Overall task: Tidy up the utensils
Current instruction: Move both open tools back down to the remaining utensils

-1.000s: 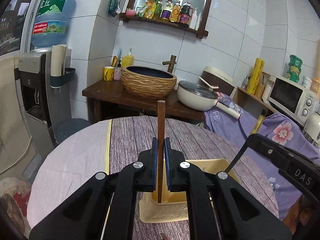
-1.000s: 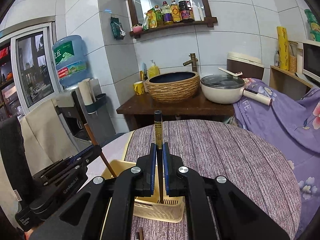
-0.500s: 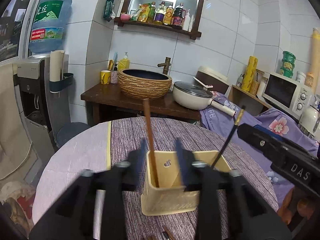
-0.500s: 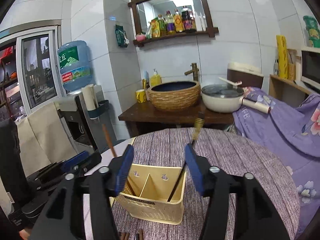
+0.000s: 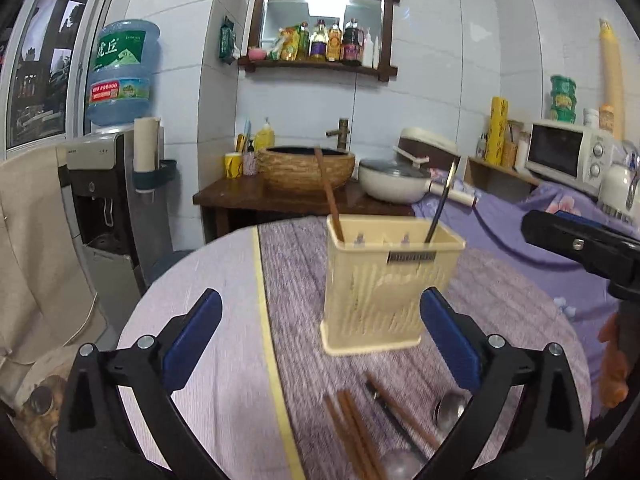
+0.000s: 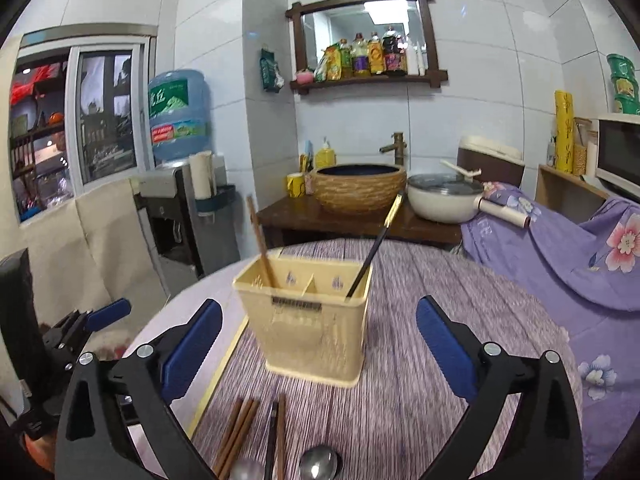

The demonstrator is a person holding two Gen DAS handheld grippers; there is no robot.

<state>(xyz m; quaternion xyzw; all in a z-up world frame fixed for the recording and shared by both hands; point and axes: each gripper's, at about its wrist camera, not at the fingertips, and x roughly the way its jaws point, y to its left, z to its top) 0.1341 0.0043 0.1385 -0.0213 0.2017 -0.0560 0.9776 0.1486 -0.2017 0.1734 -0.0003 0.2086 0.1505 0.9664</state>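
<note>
Chopsticks, one brown wooden point(image 5: 329, 200) and one black gold-tipped point(image 5: 440, 208), lean in the cream slotted plastic holder point(image 5: 384, 288) at mid-frame on the tabletop point(image 5: 224, 360); left gripper point(image 5: 320, 340) and right gripper point(image 6: 318, 344) have just spread wide, both released and empty.

A: Any writing you can read?

B: The water bottle point(image 5: 122, 72), far left, has two big white characters on its green label, "虎丘". The red band under them carries small print, too fine to read.

A: And the holder?

B: The holder point(image 5: 390, 280) at centre has a small dark plate on its near face; its lettering is blurred. The bottles point(image 5: 332, 42) on the far shelf have labels, too small to read.
</note>
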